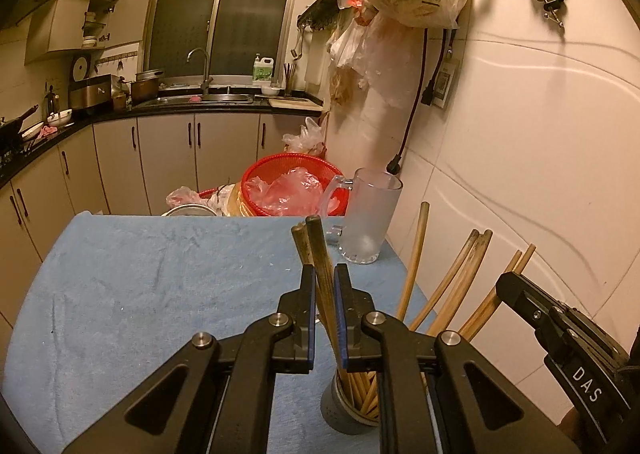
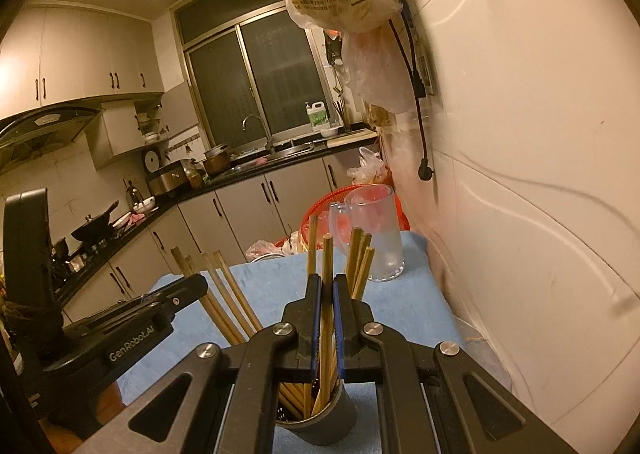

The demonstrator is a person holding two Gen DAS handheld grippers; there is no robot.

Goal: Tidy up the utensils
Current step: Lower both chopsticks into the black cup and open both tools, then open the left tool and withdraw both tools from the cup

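A grey metal holder (image 1: 346, 410) stands on the blue cloth at the near right and holds several wooden chopsticks (image 1: 452, 286); it also shows in the right wrist view (image 2: 320, 424). My left gripper (image 1: 324, 282) is shut on two darker chopsticks (image 1: 318, 254) whose lower ends reach into the holder. My right gripper (image 2: 325, 290) is shut on one chopstick (image 2: 327, 294) that stands in the holder. The right gripper's body (image 1: 560, 330) shows at the right of the left wrist view. The left gripper's body (image 2: 132, 318) shows at the left of the right wrist view.
A frosted glass mug (image 1: 370, 213) stands at the table's far right corner by the white wall. A red basket (image 1: 292, 185) with plastic bags sits beyond the table's far edge. The blue cloth (image 1: 140, 286) covers the table. Kitchen counters lie behind.
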